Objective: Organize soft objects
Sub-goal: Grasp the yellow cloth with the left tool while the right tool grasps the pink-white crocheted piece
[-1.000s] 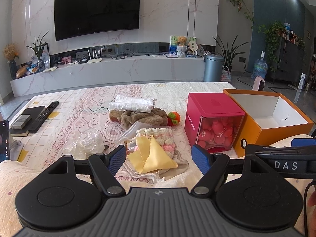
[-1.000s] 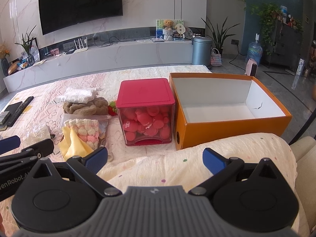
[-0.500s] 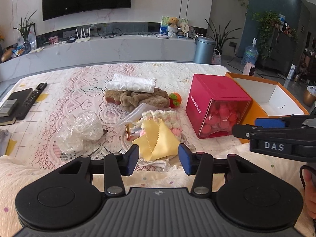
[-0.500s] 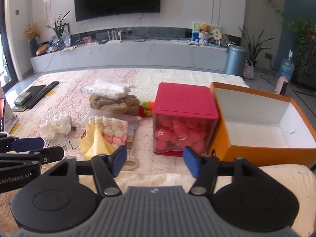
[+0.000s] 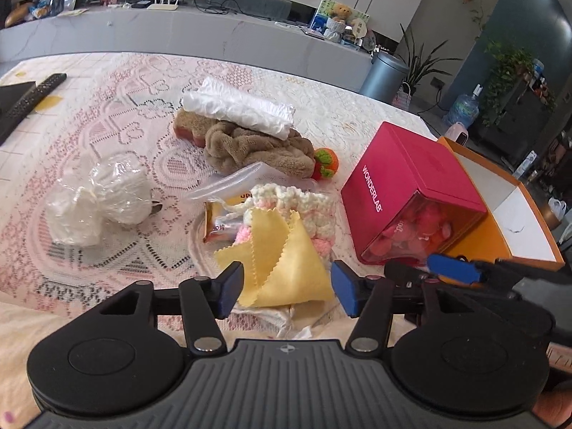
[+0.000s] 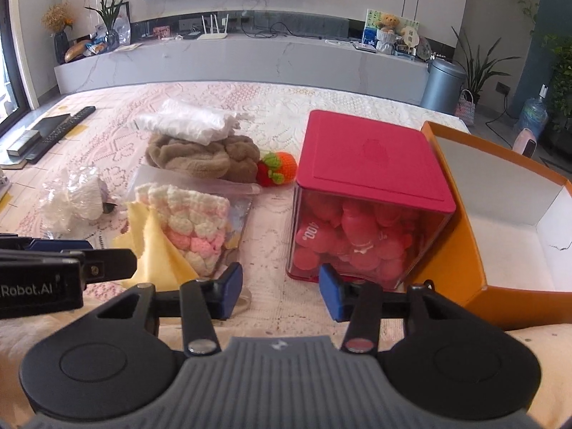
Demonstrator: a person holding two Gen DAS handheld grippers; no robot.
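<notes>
The worktop is covered by a pink and white lace cloth. Lying on it near the left is a crumpled clear plastic bundle. Toward the middle sits a brown plush cloth with a folded white cloth on top, and a small knitted strawberry just beside it. Nearer, a clear bag carries a pink and white knitted piece and a yellow cloth. To the right stands a red-lidded box, touching or just beside an open orange box. At the far left edge lie a remote control and a dark flat book.
</notes>
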